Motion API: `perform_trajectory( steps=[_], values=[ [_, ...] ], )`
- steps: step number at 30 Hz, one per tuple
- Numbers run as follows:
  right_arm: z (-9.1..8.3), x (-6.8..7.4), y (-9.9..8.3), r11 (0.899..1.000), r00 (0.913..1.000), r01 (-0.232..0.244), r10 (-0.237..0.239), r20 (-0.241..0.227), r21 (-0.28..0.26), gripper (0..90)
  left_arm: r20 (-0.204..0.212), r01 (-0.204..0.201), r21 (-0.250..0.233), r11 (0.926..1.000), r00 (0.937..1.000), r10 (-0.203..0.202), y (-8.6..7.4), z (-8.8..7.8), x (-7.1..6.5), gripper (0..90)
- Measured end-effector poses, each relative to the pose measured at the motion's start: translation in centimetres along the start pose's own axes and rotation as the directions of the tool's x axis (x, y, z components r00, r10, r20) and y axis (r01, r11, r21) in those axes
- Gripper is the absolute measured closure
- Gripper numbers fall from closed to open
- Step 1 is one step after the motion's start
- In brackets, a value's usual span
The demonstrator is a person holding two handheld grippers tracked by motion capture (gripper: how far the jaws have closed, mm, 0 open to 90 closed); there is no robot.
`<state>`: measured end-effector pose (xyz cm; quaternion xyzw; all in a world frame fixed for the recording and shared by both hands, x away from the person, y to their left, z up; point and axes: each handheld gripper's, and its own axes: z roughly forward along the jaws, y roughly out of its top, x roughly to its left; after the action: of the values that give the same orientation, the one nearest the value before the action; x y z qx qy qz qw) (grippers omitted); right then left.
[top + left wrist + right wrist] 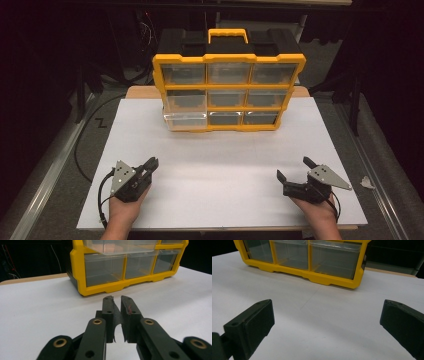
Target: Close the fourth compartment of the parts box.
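The left gripper [150,165] rests low over the white table [215,165], its jaws drawn nearly together with only a narrow slit between the pads and nothing caught in it — the left gripper view confirms bare table beneath the tips. The right gripper [295,169] sits at the same near edge, well apart from its partner, jaws spread wide and empty; in the right gripper view both black pads [257,322] stand far to either side of open table. Ahead of both grippers, well beyond reach as they now lie, stands the yellow drawer organiser [227,92], upright on the far half of the table, its three rows of clear drawers facing the person. One drawer [186,121], at the bottom row on the left gripper's side, projects slightly from the frame; the others sit flush. Judgement: work on the organiser is not yet under way — neither gripper touches it, no drawer is held, and the approach, the grasp and any pull or push all remain to be done.
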<state>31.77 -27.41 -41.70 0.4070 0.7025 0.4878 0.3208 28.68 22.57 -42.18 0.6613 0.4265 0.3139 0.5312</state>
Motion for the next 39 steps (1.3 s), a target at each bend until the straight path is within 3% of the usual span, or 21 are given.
perform_trajectory(
  steps=[5, 14, 19, 21, 29, 39],
  values=[
    [0.2, -0.1, 0.0, 1.0, 1.0, -0.01, 0.01, -0.001, 0.0, 0.7, -0.003, 0.001, 0.0, 1.0, 1.0, -0.001, 0.0, -0.1, 0.0, 89.0],
    [0.6, 0.1, 0.2, 1.0, 1.0, -0.004, 0.004, -0.005, 0.003, 0.8, 0.01, 0.017, -0.002, 0.9999, 0.9998, -0.017, 0.1, 0.0, -0.2, 89.7],
    [0.5, 0.4, 0.4, 1.0, 1.0, -0.001, 0.001, -0.006, 0.002, 0.8, 0.01, -0.001, -0.002, 1.0, 1.0, 0.001, 0.2, 0.2, -0.8, 89.6],
    [0.6, 0.5, 0.5, 1.0, 1.0, -0.003, 0.003, -0.009, 0.002, 0.8, 0.01, 0.001, -0.026, 0.9997, 0.9999, -0.001, 0.6, 0.4, -1.2, 89.5],
    [0.8, 0.7, 0.7, 1.0, 0.9998, -0.017, 0.017, -0.006, 0.006, 0.8, 0.034, -0.002, -0.045, 0.999, 0.9994, 0.003, 2.0, 1.2, -2.0, 89.4],
    [0.7, 0.7, 0.5, 1.0, 0.9998, -0.016, 0.017, -0.01, 0.011, 0.8, 0.081, 0.031, -0.051, 0.9982, 0.9964, -0.027, 3.7, 3.6, -3.0, 89.5]
  ],
)
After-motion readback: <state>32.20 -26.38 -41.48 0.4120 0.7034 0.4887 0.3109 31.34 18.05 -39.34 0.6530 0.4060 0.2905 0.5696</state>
